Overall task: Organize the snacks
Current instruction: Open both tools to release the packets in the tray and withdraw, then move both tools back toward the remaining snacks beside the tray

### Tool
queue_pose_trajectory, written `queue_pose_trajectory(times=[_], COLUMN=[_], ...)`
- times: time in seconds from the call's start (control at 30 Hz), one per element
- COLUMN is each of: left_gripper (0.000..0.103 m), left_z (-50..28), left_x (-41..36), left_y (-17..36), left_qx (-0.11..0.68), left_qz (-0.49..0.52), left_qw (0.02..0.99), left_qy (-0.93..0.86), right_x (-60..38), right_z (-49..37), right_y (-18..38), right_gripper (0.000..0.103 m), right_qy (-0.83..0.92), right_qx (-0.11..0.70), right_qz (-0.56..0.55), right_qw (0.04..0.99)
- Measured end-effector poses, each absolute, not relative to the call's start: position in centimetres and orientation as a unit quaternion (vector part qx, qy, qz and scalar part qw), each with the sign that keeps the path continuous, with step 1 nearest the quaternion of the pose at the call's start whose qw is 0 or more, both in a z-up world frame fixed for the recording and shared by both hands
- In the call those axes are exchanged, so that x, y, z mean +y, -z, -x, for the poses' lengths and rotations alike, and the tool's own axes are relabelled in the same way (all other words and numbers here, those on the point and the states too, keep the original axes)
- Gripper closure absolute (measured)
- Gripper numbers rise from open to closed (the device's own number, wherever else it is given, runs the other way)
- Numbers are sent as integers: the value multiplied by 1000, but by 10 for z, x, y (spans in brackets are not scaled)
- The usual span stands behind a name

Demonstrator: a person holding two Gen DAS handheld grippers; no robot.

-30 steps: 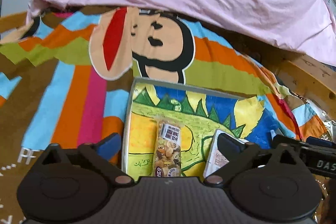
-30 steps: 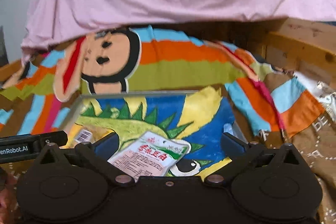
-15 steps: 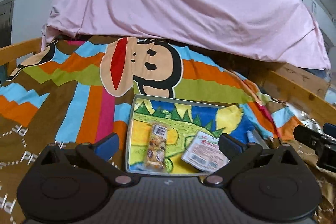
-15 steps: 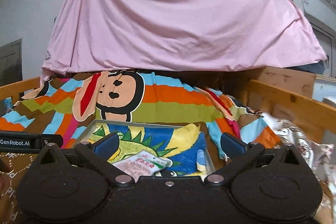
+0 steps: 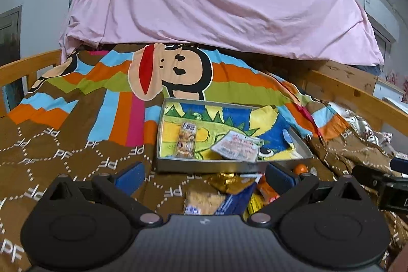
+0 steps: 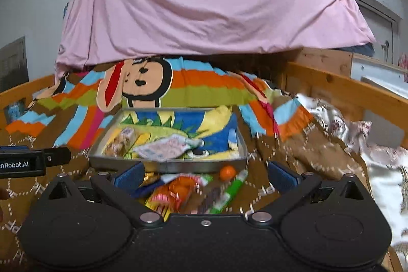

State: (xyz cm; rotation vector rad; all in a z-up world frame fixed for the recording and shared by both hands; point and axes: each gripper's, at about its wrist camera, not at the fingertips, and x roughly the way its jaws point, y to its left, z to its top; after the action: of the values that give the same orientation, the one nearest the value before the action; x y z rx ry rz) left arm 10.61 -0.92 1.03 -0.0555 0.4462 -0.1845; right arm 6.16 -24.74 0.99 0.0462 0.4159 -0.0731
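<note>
Left wrist view had drawn back from the tray (image 5: 230,165) over the last second, so the loose snacks (image 5: 229,189) on the bed (image 5: 58,152) in front of it had come into sight. The left claw (image 5: 202,176) was spread and held nothing. A nut bar (image 5: 187,142) and a white packet (image 5: 238,147) already lay in the tray, so I judged the sorting begun, with most of the pile still to go.

Right wrist view had pulled back likewise, its claw (image 6: 205,173) also spread and empty. It alone showed the orange ball (image 6: 227,172) in full and a green tube (image 6: 229,193), perhaps a candy stick, though blur made that unsure. The left view alone showed a biscuit pack (image 5: 204,200).
</note>
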Motion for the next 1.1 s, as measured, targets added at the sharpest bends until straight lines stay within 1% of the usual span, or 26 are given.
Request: queue_pose_trajectory(times=[0.13,0.43,0.67,1.1], left_gripper=[1,1,1,1], left_z=[-91,-70,-71,-76], left_x=[-10,-8,-4,-4], left_y=[-6,5,10,16], left_qx=[230,257,278,296], left_qz=[22,4,4,4], left_qw=[969,964,959,953], left_qy=[92,74,60,55], right_x=[-241,-233,-234,-228], right_z=[-47,-37,-48,-64], right_y=[-10,-6,4,16], right_gripper=[1,1,1,1], right_qy=[32,36,35,16], right_qx=[207,235,281,338], right_qz=[-20,-2,-8,4], right_qw=[978,971,959,941])
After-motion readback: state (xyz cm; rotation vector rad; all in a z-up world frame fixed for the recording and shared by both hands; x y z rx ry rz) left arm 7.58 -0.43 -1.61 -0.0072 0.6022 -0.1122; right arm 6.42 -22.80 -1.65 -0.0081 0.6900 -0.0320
